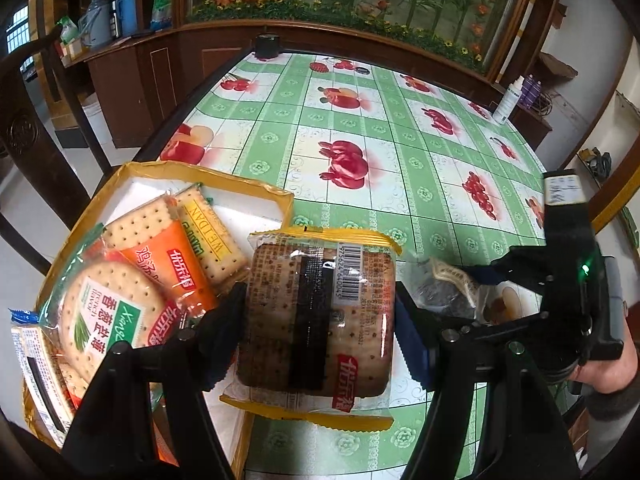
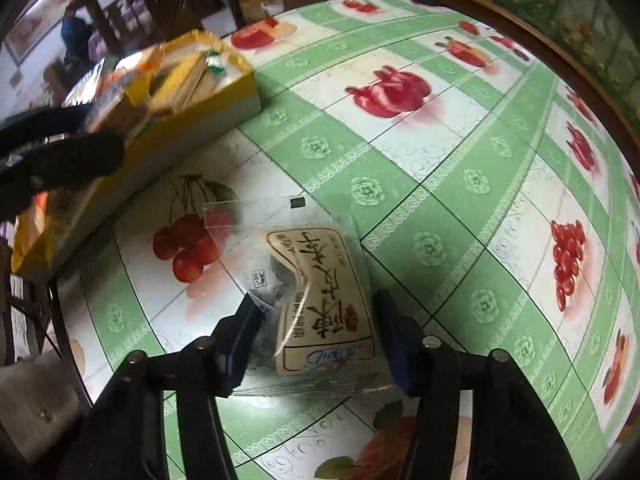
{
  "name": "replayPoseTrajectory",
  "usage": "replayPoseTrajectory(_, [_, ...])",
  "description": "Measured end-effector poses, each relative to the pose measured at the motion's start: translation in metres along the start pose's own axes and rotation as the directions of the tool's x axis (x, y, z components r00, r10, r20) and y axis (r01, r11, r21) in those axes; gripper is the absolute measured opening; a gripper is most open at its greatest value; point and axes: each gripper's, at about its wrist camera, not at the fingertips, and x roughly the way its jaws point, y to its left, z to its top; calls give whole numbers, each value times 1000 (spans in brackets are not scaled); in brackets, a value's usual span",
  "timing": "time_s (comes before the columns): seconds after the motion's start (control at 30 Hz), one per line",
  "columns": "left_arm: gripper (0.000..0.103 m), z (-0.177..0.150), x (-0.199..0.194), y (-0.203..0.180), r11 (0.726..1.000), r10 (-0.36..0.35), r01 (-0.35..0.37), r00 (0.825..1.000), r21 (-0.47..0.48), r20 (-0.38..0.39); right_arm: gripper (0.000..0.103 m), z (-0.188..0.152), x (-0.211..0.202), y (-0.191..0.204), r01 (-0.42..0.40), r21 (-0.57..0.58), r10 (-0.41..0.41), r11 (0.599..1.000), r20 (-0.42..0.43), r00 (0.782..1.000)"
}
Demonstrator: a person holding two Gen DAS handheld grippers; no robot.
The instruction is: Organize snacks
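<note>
My left gripper (image 1: 320,332) is shut on a yellow-edged cracker pack (image 1: 320,312), held just right of a yellow-rimmed box (image 1: 280,196) at the table's left corner. Several cracker packs lie in that box, among them an orange one (image 1: 164,264). My right gripper (image 2: 316,340) points down at the table, shut on a clear snack packet with a beige label (image 2: 320,292); the label is buckled between the blue pads (image 2: 244,332). The left wrist view shows the same packet (image 1: 444,288) in the right gripper (image 1: 472,292), held by a person's hand (image 1: 604,368). The box (image 2: 236,96) lies far left in the right wrist view.
A green tablecloth with fruit prints (image 1: 400,152) covers the table. A black object (image 1: 268,44) sits at its far edge and a white bottle (image 1: 508,100) at the far right. A dark wooden chair (image 1: 24,120) stands left, a wooden cabinet (image 1: 120,80) behind.
</note>
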Motion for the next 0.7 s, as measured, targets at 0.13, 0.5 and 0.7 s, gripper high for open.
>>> replayPoseTrajectory(0.13, [70, 1, -2, -4, 1000, -7, 7, 1000, 9, 6, 53, -6, -19, 5, 84, -6, -83, 996, 68, 994])
replayPoseTrajectory(0.5, [70, 3, -14, -10, 1000, 11, -11, 1000, 25, 28, 40, 8, -68, 12, 133, 19, -134, 991, 211, 968])
replayPoseTrajectory(0.7, [70, 1, -16, -4, 1000, 23, -23, 999, 15, 30, 37, 13, -62, 8, 108, 31, -112, 994, 203, 973])
